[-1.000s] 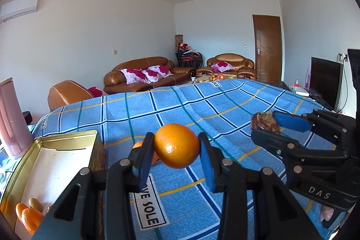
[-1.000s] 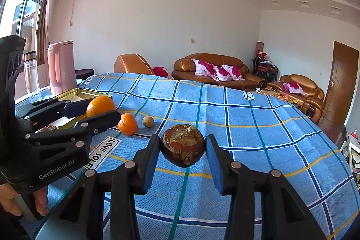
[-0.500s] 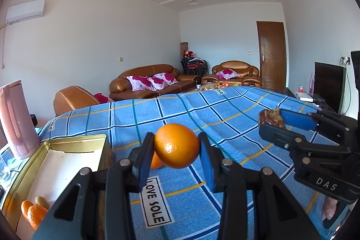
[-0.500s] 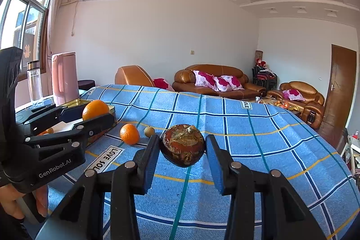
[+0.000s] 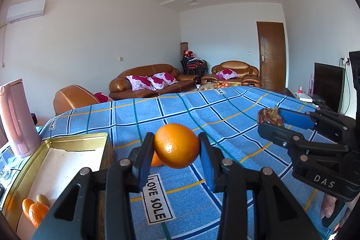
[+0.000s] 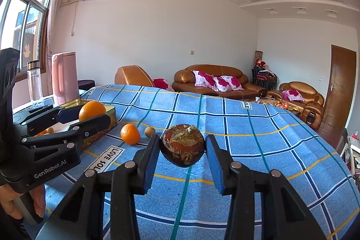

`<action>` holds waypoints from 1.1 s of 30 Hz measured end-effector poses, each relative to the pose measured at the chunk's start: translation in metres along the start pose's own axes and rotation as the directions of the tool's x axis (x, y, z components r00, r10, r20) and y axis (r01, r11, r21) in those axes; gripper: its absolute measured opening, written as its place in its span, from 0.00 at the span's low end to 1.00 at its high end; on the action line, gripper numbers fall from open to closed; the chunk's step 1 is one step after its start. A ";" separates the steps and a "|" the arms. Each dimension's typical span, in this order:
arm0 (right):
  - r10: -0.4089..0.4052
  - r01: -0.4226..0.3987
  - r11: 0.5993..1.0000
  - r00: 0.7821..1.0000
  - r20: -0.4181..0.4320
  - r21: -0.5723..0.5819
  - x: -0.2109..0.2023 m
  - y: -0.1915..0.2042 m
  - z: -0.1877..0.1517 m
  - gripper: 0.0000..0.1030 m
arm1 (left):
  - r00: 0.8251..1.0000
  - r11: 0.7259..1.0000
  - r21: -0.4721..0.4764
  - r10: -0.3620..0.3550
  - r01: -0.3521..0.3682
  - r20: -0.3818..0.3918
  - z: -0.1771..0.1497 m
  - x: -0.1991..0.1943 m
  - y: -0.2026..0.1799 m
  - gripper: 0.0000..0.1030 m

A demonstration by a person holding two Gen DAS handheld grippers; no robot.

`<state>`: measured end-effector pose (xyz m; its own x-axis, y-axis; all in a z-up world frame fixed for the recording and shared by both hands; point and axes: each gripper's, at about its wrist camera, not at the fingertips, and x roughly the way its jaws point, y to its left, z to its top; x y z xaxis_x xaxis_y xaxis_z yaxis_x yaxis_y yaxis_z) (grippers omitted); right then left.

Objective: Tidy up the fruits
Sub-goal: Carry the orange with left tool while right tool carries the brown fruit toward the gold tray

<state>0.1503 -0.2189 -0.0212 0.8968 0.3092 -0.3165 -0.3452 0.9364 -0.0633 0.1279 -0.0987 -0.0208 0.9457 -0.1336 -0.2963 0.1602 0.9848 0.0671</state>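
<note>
A: What does the left gripper point(image 5: 176, 145) have?

B: It is clamped on an orange point(image 5: 177, 145), one blue pad on each side, and the fruit hangs clear above the blue checked cloth point(image 5: 225, 109).

A: And the right gripper point(image 6: 182, 151)?

B: Clenched on a dark brown-red fruit point(image 6: 182, 151) with a dry, crusty top (I cannot tell what kind it is). That fruit is off the cloth too.

A: How do the two stand to each other?

B: Side by side, apart, both pointing to the far end of the table. In the left wrist view the right gripper shows at the right edge with its brown fruit out in front.

A: Where is the other fruit?

B: A gold tin point(image 5: 67, 141) sits at the left edge of the table. In its near corner lie two small oranges point(image 5: 36, 210) and a small yellowish fruit point(image 5: 42, 199). On the cloth just right of the tin rests a loose orange point(image 6: 130, 134), and just beside that, farther off, a small tan round fruit point(image 6: 149, 131).

A: Anything else on that side?

B: A pink jug point(image 6: 64, 77) stands beyond the tin, with a clear bottle point(image 6: 34, 80) to its left. A white label point(image 5: 157, 199) on the cloth near the tin reads LOVE SOLE.
</note>
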 end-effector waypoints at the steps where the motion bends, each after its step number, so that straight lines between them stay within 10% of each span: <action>1: 0.000 0.000 1.000 1.000 0.000 -0.003 0.000 0.001 0.000 0.43 | 1.000 1.000 0.000 -0.001 0.001 -0.001 0.000 0.000 0.000 0.40; 33: 0.086 -0.086 0.996 0.996 -0.002 -0.026 0.011 0.044 0.006 0.43 | 1.000 0.999 -0.045 0.020 -0.021 -0.015 -0.004 -0.006 0.024 0.40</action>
<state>0.1464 -0.1735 -0.0219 0.8633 0.3883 -0.3225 -0.4282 0.9017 -0.0605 0.1248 -0.0734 -0.0210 0.9444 -0.1120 -0.3092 0.1274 0.9914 0.0301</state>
